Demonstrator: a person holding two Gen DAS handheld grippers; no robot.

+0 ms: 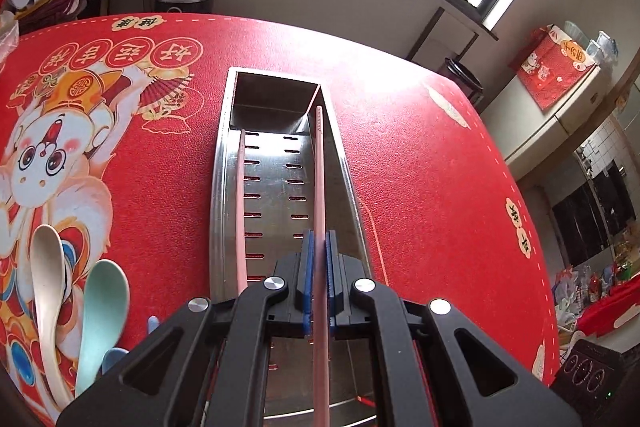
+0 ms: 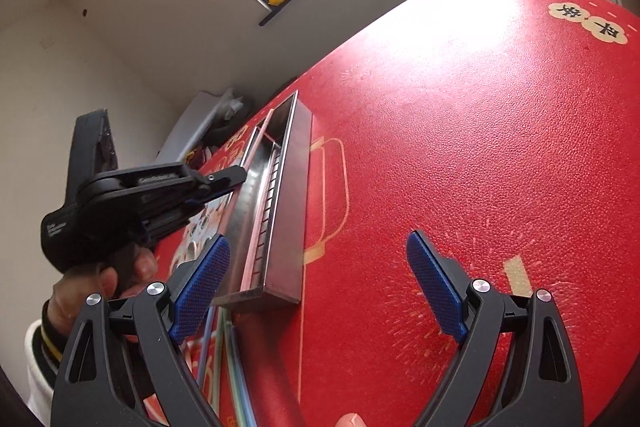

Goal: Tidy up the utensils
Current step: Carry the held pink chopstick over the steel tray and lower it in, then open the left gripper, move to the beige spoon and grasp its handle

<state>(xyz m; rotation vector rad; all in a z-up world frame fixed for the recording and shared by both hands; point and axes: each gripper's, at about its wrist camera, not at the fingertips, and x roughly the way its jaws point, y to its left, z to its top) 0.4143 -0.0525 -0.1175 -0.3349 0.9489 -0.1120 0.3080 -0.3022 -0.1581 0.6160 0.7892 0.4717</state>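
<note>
Your counter (image 1: 420,155) wears a red printed cover, and the long steel tray (image 1: 218,187) lies lengthwise down its middle, slotted floor showing. Your left hand (image 2: 100,279) grips the pistol handle from below, angling the left gripper (image 1: 319,259) down over the tray's near half. Its blue pads are clamped on a pink chopstick (image 1: 319,179), which runs forward along the tray's right wall, tip near the far end. A second pink chopstick (image 1: 241,207) lies in the tray against the left wall. Your right gripper (image 2: 316,283) hangs low over the counter just beside the tray's near end, jaws wide apart, nothing between them. Only the left wrist view shows the white spoon (image 1: 46,267) and green spoon (image 1: 102,311) lying left of the tray. Only the right wrist view shows your hand and the thin coloured sticks (image 2: 224,359) lying off the tray's near end.
</note>
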